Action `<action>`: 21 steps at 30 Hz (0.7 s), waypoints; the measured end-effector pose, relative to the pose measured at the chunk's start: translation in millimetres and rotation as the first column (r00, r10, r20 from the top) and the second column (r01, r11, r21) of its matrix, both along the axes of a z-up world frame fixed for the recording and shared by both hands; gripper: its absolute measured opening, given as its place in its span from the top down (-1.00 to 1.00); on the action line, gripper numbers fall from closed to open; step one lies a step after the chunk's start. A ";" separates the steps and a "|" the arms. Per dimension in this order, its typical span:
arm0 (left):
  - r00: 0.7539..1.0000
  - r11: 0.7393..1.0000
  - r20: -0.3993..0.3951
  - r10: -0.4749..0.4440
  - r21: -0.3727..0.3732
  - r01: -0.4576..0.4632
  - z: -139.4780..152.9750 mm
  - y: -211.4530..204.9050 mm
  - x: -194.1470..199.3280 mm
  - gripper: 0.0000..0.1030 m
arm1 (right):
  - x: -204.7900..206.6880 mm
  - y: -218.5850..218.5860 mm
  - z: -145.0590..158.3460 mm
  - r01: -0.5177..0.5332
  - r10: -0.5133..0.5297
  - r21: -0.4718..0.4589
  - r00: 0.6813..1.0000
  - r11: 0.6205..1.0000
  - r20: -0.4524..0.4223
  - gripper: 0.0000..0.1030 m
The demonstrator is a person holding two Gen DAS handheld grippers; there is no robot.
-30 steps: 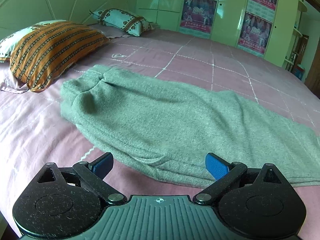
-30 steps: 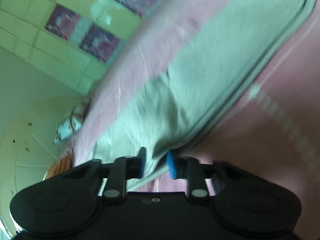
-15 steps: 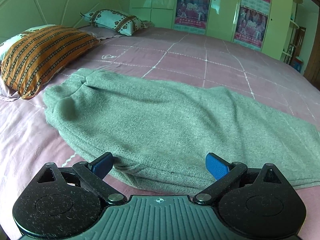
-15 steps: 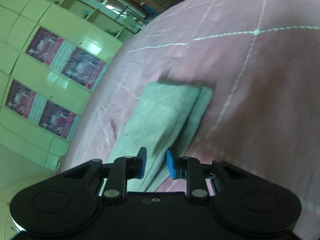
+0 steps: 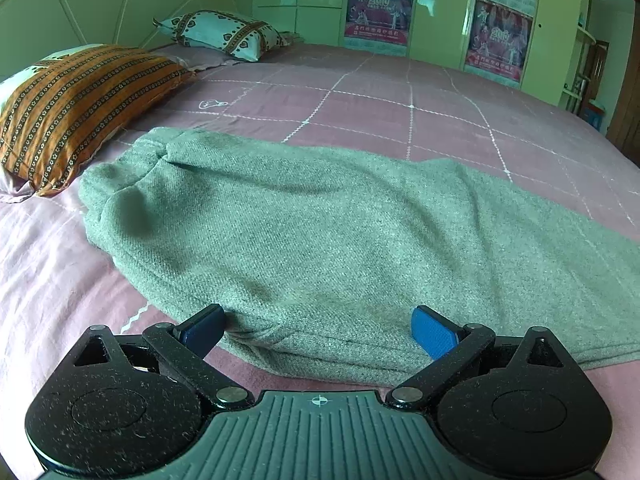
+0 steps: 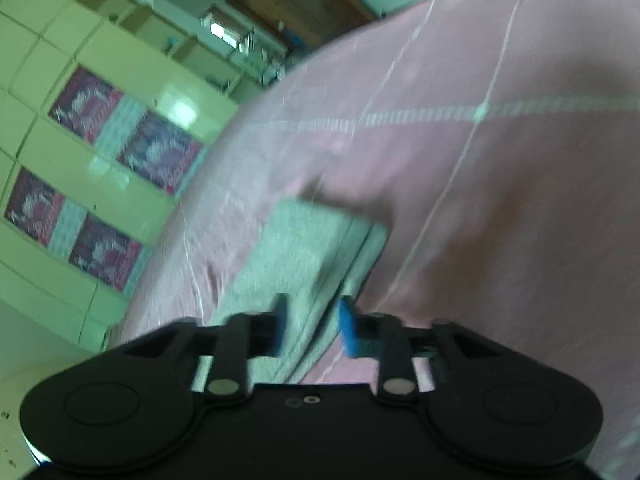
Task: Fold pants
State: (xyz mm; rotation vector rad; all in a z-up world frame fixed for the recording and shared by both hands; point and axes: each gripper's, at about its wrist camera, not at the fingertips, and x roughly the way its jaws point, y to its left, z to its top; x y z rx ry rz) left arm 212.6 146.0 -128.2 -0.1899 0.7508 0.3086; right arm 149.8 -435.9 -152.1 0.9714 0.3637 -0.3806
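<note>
The grey-green pants (image 5: 320, 232) lie flat on the pink checked bedspread (image 5: 420, 96), doubled lengthwise, with the gathered waist end at far left beside the orange striped pillow (image 5: 76, 108) and the leg running off to the right. A second, pale patterned pillow (image 5: 220, 34) lies further back, near the green headboard (image 5: 60, 4). The left gripper (image 5: 318, 326) hangs over the near edge of the garment with its jaws spread wide; the blue pads (image 5: 434, 332) stand either side of the fabric fold and neither presses on it. In the right wrist view (blurred and tilted), the leg end of the pants (image 6: 304, 256) lies on the bedspread (image 6: 500, 184), showing two stacked layers with the cuffs toward the far side. The right gripper (image 6: 312, 330) sits at the near edge of that leg with its jaws opening, a moderate gap between the pads (image 6: 348, 332); cloth shows between them, but they do not appear to clamp it. Green cabinet doors with red posters (image 5: 380, 6) stand along the far wall.
</note>
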 end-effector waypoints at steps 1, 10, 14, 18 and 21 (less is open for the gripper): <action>1.000 1.000 -0.002 0.002 0.001 -0.002 -0.7 -0.2 0.3 -0.91 | -4.8 -4.3 -0.2 0.018 -0.018 0.002 1.000 1.000 0.013 0.27; 0.999 0.999 -0.022 0.023 -0.044 -0.024 -6.5 5.8 -1.2 -0.96 | 27.4 -29.3 -19.6 -0.009 0.011 0.025 0.999 1.000 -0.050 0.81; 1.000 0.998 -0.020 0.022 -0.051 -0.023 -10.1 5.6 -2.7 -0.97 | 34.7 -10.3 12.4 -0.134 0.107 -0.276 0.988 0.952 -0.112 0.85; 0.999 0.999 -0.025 0.023 -0.041 -0.024 -11.6 5.1 1.3 -0.97 | 32.8 -1.4 16.0 -0.200 0.137 -0.409 0.975 0.890 -0.177 0.82; 0.999 0.999 -0.025 0.021 -0.042 -0.022 -9.4 5.9 0.5 -0.97 | 41.3 -11.4 -11.4 -0.174 0.112 -0.290 0.969 0.941 -0.219 0.72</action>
